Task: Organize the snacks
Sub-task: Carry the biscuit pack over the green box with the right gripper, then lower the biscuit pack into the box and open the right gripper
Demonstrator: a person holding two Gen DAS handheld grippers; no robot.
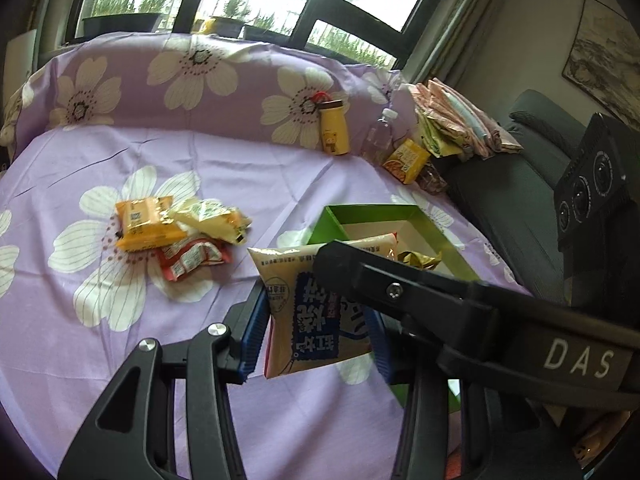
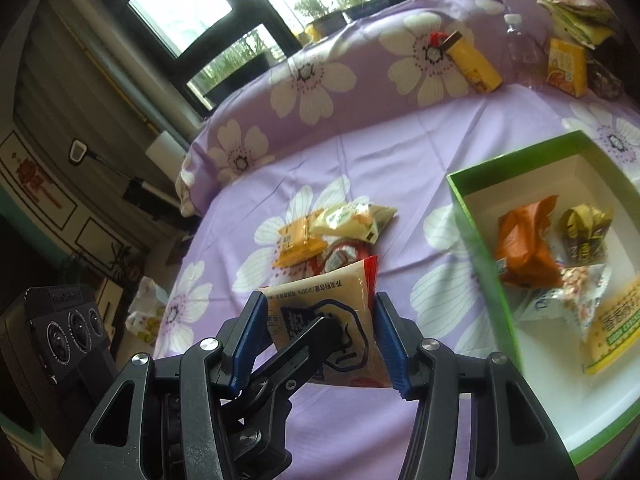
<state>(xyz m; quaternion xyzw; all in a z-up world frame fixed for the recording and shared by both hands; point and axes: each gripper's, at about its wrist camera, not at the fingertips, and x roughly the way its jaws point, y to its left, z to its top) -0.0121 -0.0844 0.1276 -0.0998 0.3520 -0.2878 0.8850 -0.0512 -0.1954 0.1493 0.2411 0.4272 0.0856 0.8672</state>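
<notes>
Blue pads (image 2: pixel 384 332) of the right gripper (image 2: pixel 316 332) and the left gripper (image 1: pixel 316 332) both clamp one cream snack bag (image 1: pixel 316 308), held above the bedsheet (image 1: pixel 120 160). Green box (image 2: pixel 476 240) lies right of the grippers. Risk: opposing pulls could tear it, or it slips; pad contact looks partial, though blurred.

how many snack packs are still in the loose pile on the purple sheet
3 that I can see: an orange pack on the left, a pale yellow pack on the right, and a red pack under them. More may be hidden beneath.
</notes>
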